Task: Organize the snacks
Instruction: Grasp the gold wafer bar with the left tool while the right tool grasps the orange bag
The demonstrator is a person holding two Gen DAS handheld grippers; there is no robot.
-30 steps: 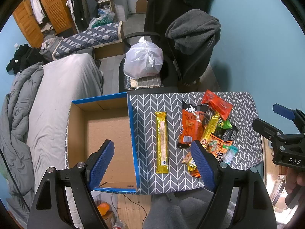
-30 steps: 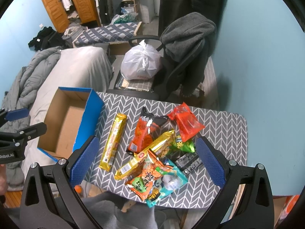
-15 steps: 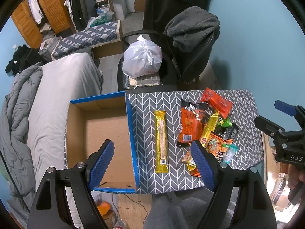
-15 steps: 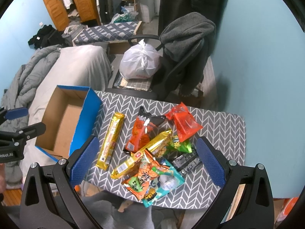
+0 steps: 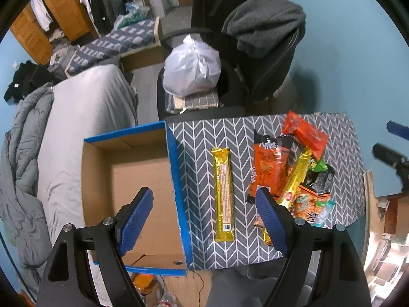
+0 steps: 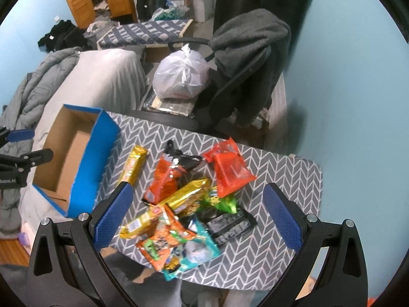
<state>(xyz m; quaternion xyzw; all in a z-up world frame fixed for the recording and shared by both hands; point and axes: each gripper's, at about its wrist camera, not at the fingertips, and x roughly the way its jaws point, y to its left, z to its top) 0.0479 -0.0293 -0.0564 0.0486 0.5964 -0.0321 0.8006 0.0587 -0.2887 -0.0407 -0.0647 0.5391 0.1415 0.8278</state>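
An empty blue cardboard box (image 5: 139, 179) (image 6: 74, 163) stands at the left end of the chevron table (image 5: 204, 138). A long gold snack bar (image 5: 224, 194) (image 6: 133, 165) lies beside it. Further right is a pile of snack packets: an orange bag (image 5: 268, 166) (image 6: 166, 176), a red pouch (image 5: 305, 134) (image 6: 230, 170), a gold packet (image 6: 166, 209), a green one (image 6: 219, 202), a black one (image 6: 230, 226). My left gripper (image 5: 204, 213) is open above the box's right wall and the gold bar. My right gripper (image 6: 195, 215) is open above the pile.
An office chair (image 6: 237, 76) draped with a grey blanket holds a white plastic bag (image 6: 181, 75) behind the table. A bed with grey bedding (image 5: 84, 112) lies to the left. A blue wall (image 6: 345, 89) is on the right.
The right gripper has moved lower and closer over the snack pile. The left gripper has shifted only slightly. Both stay open and empty.
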